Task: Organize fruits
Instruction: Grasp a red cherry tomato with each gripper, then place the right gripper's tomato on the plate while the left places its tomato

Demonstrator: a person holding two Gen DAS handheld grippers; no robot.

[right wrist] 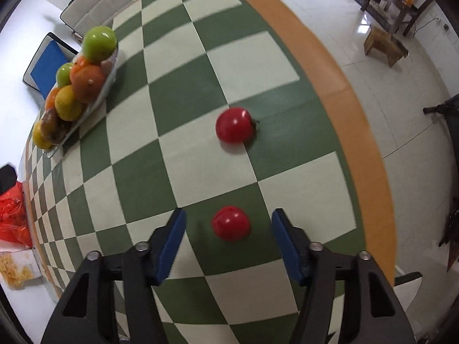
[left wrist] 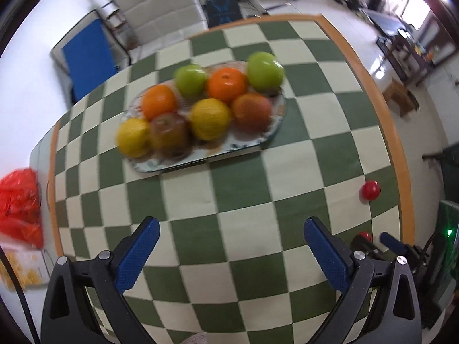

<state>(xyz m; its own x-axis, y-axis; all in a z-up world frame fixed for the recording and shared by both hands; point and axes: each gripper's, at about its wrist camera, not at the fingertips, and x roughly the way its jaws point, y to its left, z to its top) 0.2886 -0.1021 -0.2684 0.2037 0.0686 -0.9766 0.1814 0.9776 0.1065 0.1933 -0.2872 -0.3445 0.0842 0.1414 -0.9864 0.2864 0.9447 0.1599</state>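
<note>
My left gripper [left wrist: 231, 229] hangs above the checked tablecloth [left wrist: 241, 177], its two blue-padded fingers [left wrist: 137, 253] spread wide with nothing between them. My right gripper [right wrist: 228, 223] is low over the same cloth, near its orange border, tilted downward, fingers [right wrist: 169, 246] parted on either side of a red fruit [right wrist: 231, 223] without touching it.
</note>
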